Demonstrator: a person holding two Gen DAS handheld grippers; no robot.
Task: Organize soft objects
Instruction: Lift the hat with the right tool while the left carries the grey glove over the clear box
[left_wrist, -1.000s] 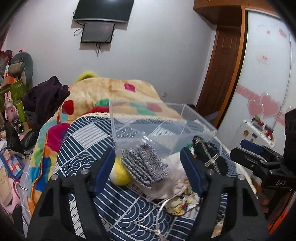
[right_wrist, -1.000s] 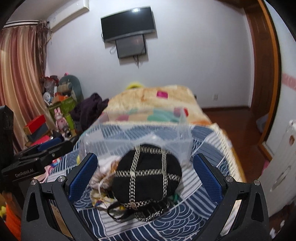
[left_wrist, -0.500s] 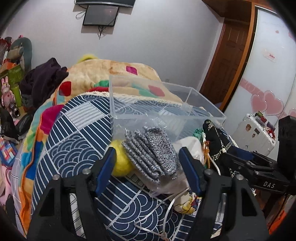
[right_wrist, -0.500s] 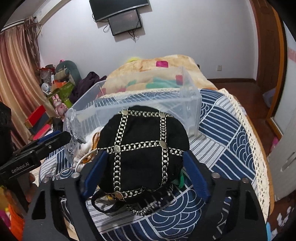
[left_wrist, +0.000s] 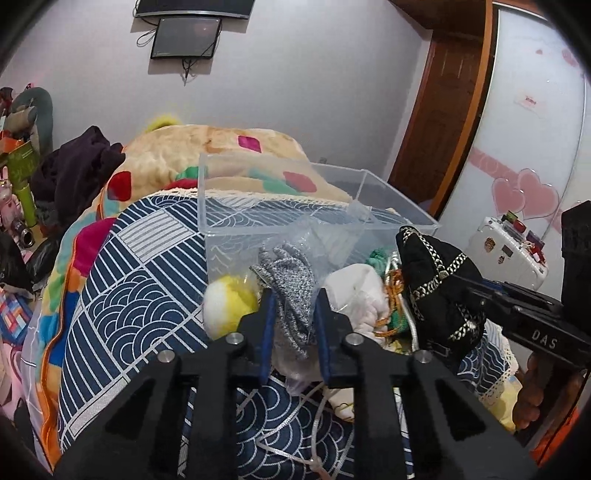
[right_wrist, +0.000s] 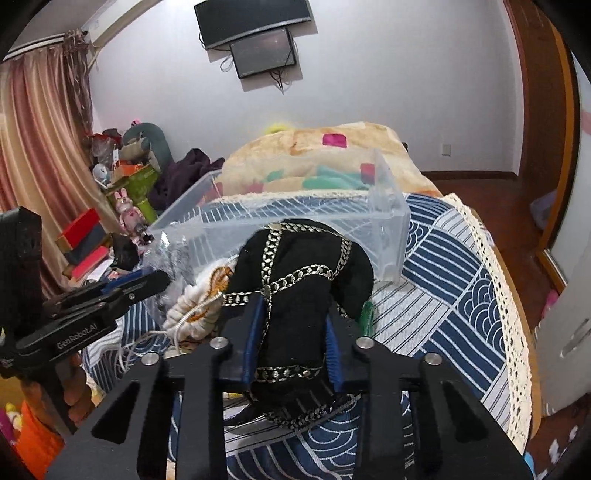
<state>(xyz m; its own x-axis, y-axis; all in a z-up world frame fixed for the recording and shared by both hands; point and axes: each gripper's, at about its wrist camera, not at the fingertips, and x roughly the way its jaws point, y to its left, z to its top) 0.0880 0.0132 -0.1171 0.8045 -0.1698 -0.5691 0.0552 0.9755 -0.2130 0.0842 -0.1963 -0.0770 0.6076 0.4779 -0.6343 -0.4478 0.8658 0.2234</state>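
My left gripper (left_wrist: 293, 295) is shut on a grey knitted item in a clear plastic bag (left_wrist: 291, 288), in front of a clear plastic box (left_wrist: 221, 206) on the bed. My right gripper (right_wrist: 293, 306) is shut on a black cap with chain trim (right_wrist: 299, 273); the cap also shows in the left wrist view (left_wrist: 432, 280). A yellow-white plush ball (left_wrist: 229, 302), a white soft item (left_wrist: 358, 291) and cords lie in the pile between the grippers. The box also shows in the right wrist view (right_wrist: 388, 206), just behind the cap.
The bed has a blue patterned cover (left_wrist: 147, 288) and a beige patched blanket (left_wrist: 177, 147) behind the box. Dark clothes (left_wrist: 74, 166) and clutter stand on the left. A white suitcase (left_wrist: 506, 251) and a wardrobe door stand on the right.
Both grippers have moved in and closed: the left on the bagged grey knit, the right on the black cap. The cap is squeezed narrower.
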